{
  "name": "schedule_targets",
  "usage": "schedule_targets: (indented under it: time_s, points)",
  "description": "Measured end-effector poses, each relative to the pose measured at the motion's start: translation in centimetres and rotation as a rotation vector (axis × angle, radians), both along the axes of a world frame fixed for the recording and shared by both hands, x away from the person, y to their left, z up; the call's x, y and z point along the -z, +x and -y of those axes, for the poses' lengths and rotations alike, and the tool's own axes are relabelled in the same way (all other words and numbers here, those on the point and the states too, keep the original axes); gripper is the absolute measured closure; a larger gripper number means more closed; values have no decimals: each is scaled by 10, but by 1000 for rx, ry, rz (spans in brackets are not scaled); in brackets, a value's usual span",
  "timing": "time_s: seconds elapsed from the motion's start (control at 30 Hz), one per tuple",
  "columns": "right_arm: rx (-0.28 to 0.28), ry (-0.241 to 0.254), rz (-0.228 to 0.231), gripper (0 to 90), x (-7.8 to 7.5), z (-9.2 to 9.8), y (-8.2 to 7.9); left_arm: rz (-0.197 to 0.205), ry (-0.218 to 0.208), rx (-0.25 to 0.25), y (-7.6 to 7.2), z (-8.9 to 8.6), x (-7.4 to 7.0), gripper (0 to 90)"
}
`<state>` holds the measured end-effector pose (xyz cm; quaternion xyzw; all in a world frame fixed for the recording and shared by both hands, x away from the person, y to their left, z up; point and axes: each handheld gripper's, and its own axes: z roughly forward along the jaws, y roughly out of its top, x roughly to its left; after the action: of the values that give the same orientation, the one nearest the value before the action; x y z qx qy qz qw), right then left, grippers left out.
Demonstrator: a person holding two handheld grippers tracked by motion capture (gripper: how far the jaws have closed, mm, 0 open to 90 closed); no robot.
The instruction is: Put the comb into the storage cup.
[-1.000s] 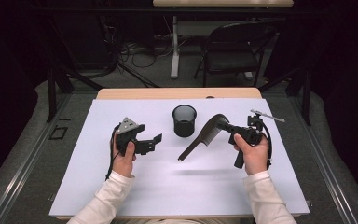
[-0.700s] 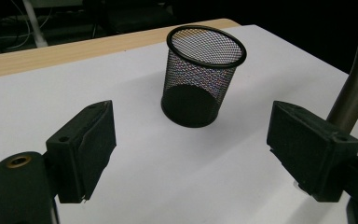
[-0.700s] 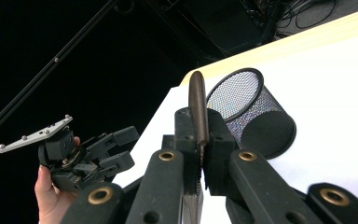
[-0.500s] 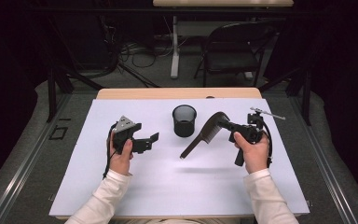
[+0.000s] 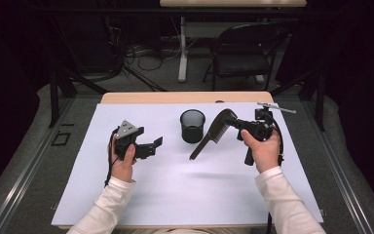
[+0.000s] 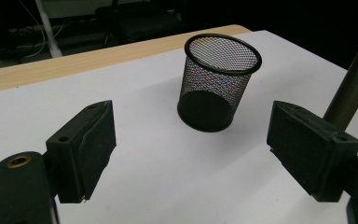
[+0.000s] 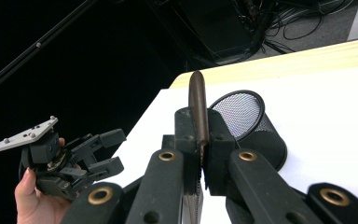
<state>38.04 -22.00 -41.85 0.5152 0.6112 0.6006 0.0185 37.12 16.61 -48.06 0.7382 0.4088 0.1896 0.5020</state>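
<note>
A dark comb (image 5: 208, 137) hangs slanted above the white sheet, its handle end pointing down and left beside the black mesh cup (image 5: 193, 126). My right gripper (image 5: 234, 122) is shut on the comb's upper end. In the right gripper view the comb (image 7: 198, 105) stands edge-on between the pressed pads, with the cup (image 7: 248, 119) just behind it. My left gripper (image 5: 154, 145) is open and holds nothing, left of the cup and aimed at it. The left gripper view has the cup (image 6: 216, 86) upright ahead of the spread jaws, and the comb's handle (image 6: 354, 79) crosses at the right edge.
A white sheet (image 5: 175, 195) covers most of the wooden table (image 5: 141, 97). A dark folding chair (image 5: 246, 53) and cables on the floor lie beyond the far edge. Both forearms in white sleeves come in from the bottom.
The right hand has lifted the comb a little higher above the sheet. The left hand has barely shifted and its jaws stay spread.
</note>
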Motion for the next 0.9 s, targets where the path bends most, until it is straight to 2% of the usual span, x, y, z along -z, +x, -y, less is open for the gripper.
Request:
schedule_targets:
  time_s: [0.27, 0.6, 0.9]
  points:
    - [6, 1, -9, 868, -4, 1, 6, 3, -9, 5, 1, -1, 1, 158]
    - [2, -24, 6, 868, -16, -2, 10, 6, -4, 14, 1, -1, 2, 158]
    - [7, -16, 16, 868, -24, -6, 16, 3, -4, 4, 2, -2, 2, 158]
